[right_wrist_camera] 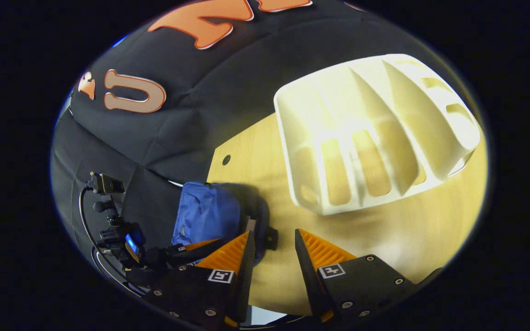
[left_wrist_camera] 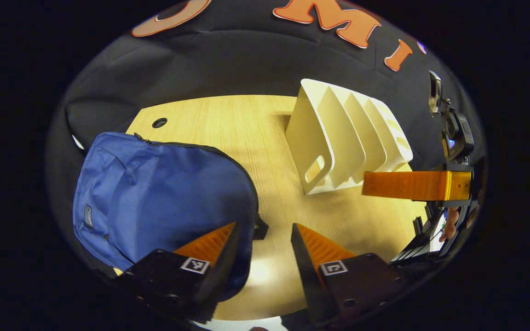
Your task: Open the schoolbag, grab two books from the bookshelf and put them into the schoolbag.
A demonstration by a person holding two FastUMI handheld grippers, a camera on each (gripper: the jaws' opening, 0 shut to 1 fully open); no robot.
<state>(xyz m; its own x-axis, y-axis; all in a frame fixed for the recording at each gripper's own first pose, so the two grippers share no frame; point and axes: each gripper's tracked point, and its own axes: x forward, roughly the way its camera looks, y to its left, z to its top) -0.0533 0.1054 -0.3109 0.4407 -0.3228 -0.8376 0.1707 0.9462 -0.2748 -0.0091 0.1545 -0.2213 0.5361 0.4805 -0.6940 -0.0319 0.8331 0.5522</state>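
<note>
Left gripper view: left gripper (left_wrist_camera: pixel 265 239) hangs over the counter (left_wrist_camera: pixel 246 138), jaws spread and empty.
Just beyond its left finger lies the blue schoolbag (left_wrist_camera: pixel 154 193), zipped closed; farther right stands the white bookshelf (left_wrist_camera: pixel 343 138), its slots bare. Right gripper view has the right gripper (right_wrist_camera: pixel 272 246) likewise released, bag (right_wrist_camera: pixel 205 214) left, shelf (right_wrist_camera: pixel 366 138) ahead.

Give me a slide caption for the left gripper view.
Open left gripper hovers beside closed blue fabric schoolbag; empty white plastic bookshelf stands on the wooden table.
</note>
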